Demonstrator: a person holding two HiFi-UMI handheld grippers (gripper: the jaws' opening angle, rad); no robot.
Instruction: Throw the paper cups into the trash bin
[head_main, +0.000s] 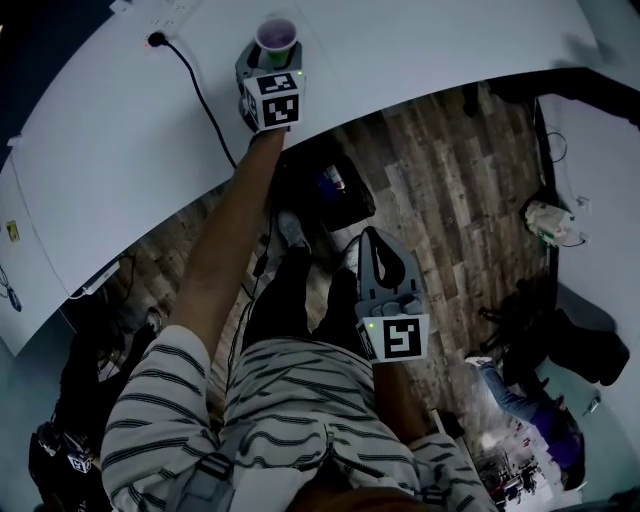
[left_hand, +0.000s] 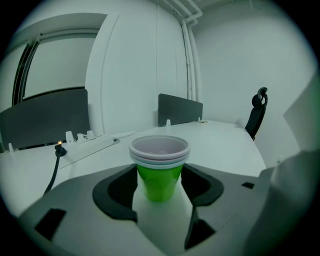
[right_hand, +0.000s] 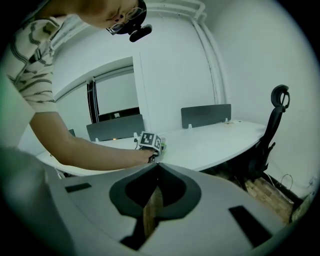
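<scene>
Stacked green paper cups (left_hand: 159, 175) stand upright on the white desk (head_main: 420, 50), between my left gripper's (head_main: 272, 60) spread jaws; no squeeze that I can see. Right gripper (right_hand: 156, 167) closed, empty. Nothing binned yet: grip, carry and drop all remain.

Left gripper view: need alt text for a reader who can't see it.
Stacked green paper cups stand upright on a white table between the left gripper's open jaws. A power strip with a black cable lies at left, and a black office chair stands far right.
</scene>
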